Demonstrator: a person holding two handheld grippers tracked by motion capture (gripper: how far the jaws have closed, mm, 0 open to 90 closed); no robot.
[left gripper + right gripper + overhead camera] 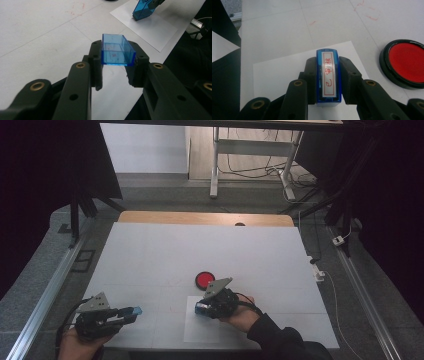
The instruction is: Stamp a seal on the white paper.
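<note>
White tabletop [150,255] under us: our right gripper [202,308] clamps the blue stamp [328,75] above the paper [284,75], our left gripper [131,312] clamps its clear cap [116,50] off to the side. We judge stamping is next: press straight down. The red ink pad [204,279] lies just beyond the paper; nothing blocks.

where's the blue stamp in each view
High view: the blue stamp sits lower centre, in the right gripper over the white paper sheet.
Left gripper view: top right, tilted above the sheet.
Right gripper view: bottom centre, clamped between the jaws.
Shared landmark: the white paper sheet.
</note>
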